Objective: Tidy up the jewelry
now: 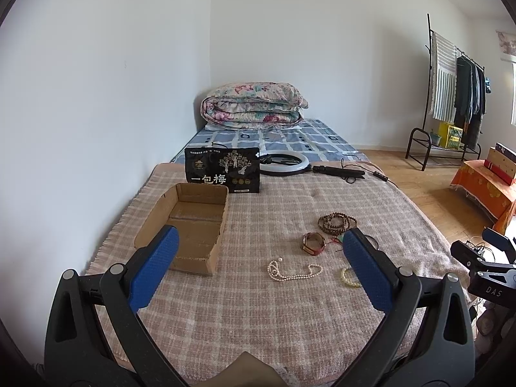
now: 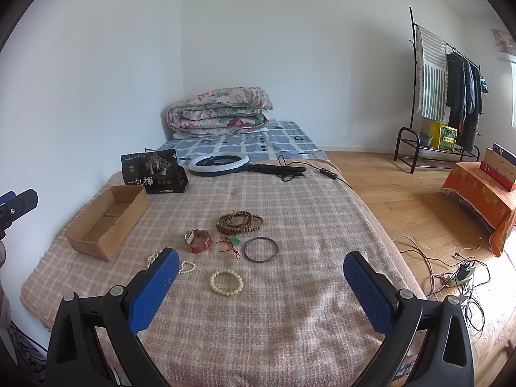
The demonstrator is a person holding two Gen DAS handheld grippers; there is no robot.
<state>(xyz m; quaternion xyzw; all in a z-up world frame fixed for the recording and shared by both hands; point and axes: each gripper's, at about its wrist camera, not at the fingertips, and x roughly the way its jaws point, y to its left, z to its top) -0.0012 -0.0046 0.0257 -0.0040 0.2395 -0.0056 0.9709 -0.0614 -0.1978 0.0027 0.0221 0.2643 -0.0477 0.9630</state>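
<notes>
Jewelry lies on a checked blanket (image 2: 290, 306): a brown wooden bead string (image 2: 239, 221) (image 1: 337, 221), a red-strapped watch (image 2: 198, 240) (image 1: 313, 243), a green pendant on red cord (image 2: 233, 242), a dark bangle (image 2: 260, 249), a cream bead bracelet (image 2: 226, 282) (image 1: 349, 278) and a pearl necklace (image 1: 293, 270) (image 2: 186, 267). An empty cardboard box (image 1: 190, 225) (image 2: 106, 222) sits to the left. My left gripper (image 1: 259, 267) is open above the blanket near the pearls. My right gripper (image 2: 261, 285) is open and empty, hovering near the cream bracelet.
A black snack bag (image 1: 222, 170) stands behind the box. A ring light (image 2: 219, 163) with stand and cable lies further back, then a folded floral quilt (image 2: 219, 109). Right of the bed are wooden floor, cables (image 2: 458, 274), a clothes rack (image 2: 445, 96) and an orange-covered bench (image 2: 483, 193).
</notes>
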